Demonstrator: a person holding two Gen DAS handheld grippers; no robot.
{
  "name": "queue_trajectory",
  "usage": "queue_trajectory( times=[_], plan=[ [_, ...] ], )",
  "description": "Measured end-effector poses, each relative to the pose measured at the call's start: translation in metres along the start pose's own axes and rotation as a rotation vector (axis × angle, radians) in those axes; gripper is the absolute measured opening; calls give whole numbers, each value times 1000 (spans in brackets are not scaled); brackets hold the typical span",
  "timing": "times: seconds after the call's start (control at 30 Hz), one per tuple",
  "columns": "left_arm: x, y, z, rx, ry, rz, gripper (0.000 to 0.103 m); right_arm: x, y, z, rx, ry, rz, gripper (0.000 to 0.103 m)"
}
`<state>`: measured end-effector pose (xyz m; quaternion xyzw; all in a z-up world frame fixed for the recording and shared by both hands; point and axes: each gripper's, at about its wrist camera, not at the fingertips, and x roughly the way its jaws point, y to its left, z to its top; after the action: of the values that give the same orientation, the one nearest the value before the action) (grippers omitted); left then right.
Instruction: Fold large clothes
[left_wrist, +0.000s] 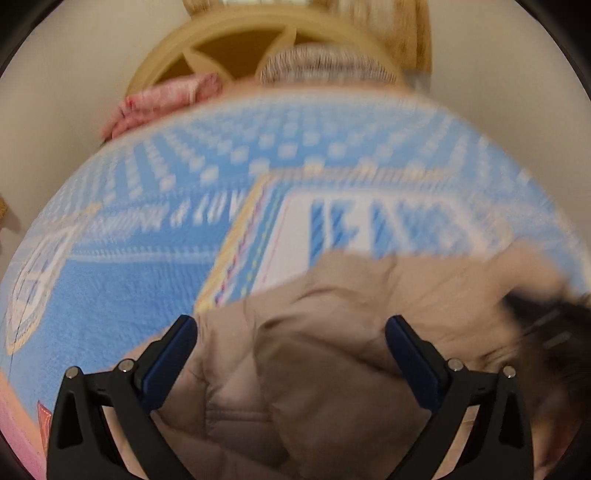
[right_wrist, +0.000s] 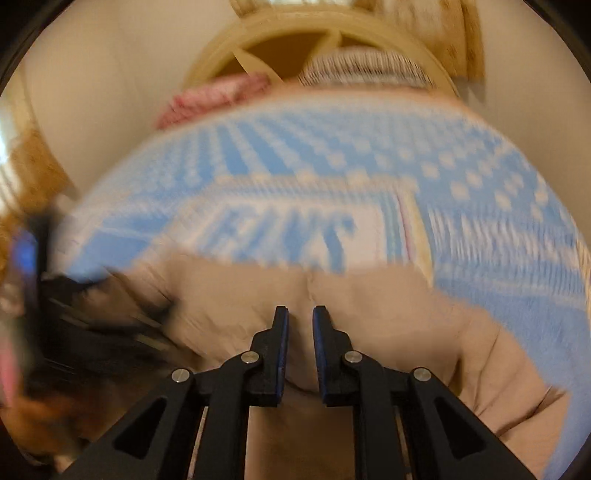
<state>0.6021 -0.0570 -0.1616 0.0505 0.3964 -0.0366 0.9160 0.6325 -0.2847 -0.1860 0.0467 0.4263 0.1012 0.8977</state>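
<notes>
A beige padded jacket (left_wrist: 325, 369) lies crumpled on a light blue patterned blanket (left_wrist: 129, 277). My left gripper (left_wrist: 291, 325) hangs just above the jacket, open wide, with nothing between its blue pads. At the right edge of that view a dark blur (left_wrist: 539, 332) is the right gripper by the jacket's far side. In the right wrist view the jacket (right_wrist: 388, 306) spreads under my right gripper (right_wrist: 300, 314). Its jaws stand a narrow gap apart, with cloth showing below the gap and nothing pinched. The left gripper shows as a dark blur (right_wrist: 74, 314) at the left.
Beyond the blanket (right_wrist: 480, 258) stands a round pale wooden frame (left_wrist: 229, 48). A pink cloth (left_wrist: 162, 99) and a grey knitted cloth (left_wrist: 317, 62) lie at the blanket's far edge. Pale floor (left_wrist: 55, 110) surrounds it. Both views are motion-blurred.
</notes>
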Motion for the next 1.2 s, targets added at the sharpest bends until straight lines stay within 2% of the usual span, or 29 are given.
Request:
queue_trajectory(
  times=[0.07, 0.13, 0.2, 0.3, 0.33, 0.4, 0.5, 0.73, 1.2],
  plan=[
    [-22, -11, 9, 3, -62, -75, 103, 1, -6, -4, 34, -20, 38, 14],
    [-28, -30, 16, 14, -54, -177, 103, 1, -7, -3, 40, -20, 43, 14],
    [-18, -47, 19, 35, -24, -209, 103, 3, -5, -3, 34, -19, 44, 14],
    [7, -52, 14, 25, 25, -171, 103, 4, -11, -5, 58, -25, 57, 14],
    [24, -47, 9, 1, 68, -181, 103, 0, -16, -6, 65, -28, 61, 14],
    [39, -38, 0, -30, 101, -181, 103, 1, -21, -10, 85, -36, 80, 14],
    [44, -31, -4, -66, 105, -223, 103, 4, -25, -11, 104, -41, 101, 14],
    [52, -42, -10, -25, 110, -152, 103, 15, -29, -14, 135, -24, 112, 14],
    [58, -49, -15, 11, 144, -111, 103, 24, -28, -14, 140, 12, 101, 13]
  ],
)
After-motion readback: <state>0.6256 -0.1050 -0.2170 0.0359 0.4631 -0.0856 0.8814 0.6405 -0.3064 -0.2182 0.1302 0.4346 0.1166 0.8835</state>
